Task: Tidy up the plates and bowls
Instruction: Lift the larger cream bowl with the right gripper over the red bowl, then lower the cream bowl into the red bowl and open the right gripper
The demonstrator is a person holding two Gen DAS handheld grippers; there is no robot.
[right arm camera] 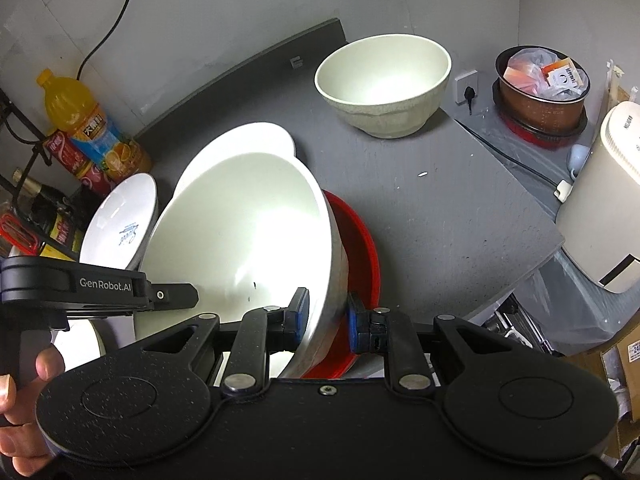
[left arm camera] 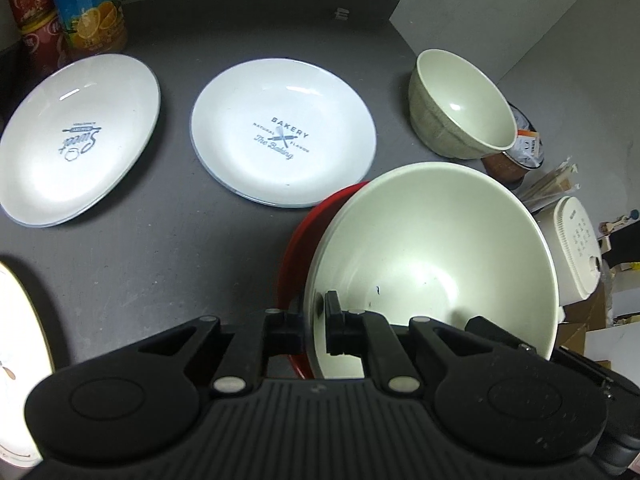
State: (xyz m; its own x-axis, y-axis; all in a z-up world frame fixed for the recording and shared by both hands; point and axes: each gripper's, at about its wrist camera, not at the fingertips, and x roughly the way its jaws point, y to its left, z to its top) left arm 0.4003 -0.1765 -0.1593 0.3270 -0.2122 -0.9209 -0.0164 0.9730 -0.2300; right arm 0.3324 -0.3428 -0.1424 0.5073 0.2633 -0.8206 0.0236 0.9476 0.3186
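Both tools gripping one large pale bowl [left arm camera: 432,264], tilted, sitting partly over a red bowl [left arm camera: 298,240] on the dark grey surface [left arm camera: 168,248].

Left tool [left arm camera: 316,330] pinching narrow on the bowl's near rim, one finger inside, the other outside against the wall.

Right tool [right arm camera: 326,322] clamping the wall of the same bowl at another part of its rim; blue pads [right arm camera: 301,312] pressing from inside and outside. Red bowl showing just behind the outer pad.

Two white printed plates lying flat farther back: "Bakery" plate [left arm camera: 284,132] in the middle, "Sweet" plate [left arm camera: 80,136] to its left, apart from each other. Bakery plate's near edge tucking close to the red bowl.

Smaller speckled pale bowl [left arm camera: 460,108] standing upright near the surface's far right corner, well apart from the held bowl.

Orange juice bottle [right arm camera: 80,128] and red cans [left arm camera: 32,12] standing at the far left corner. Hand [right arm camera: 20,412] gripping the left tool's handle, lower left of the right wrist view. White appliance [right arm camera: 608,204] off the surface's right edge.
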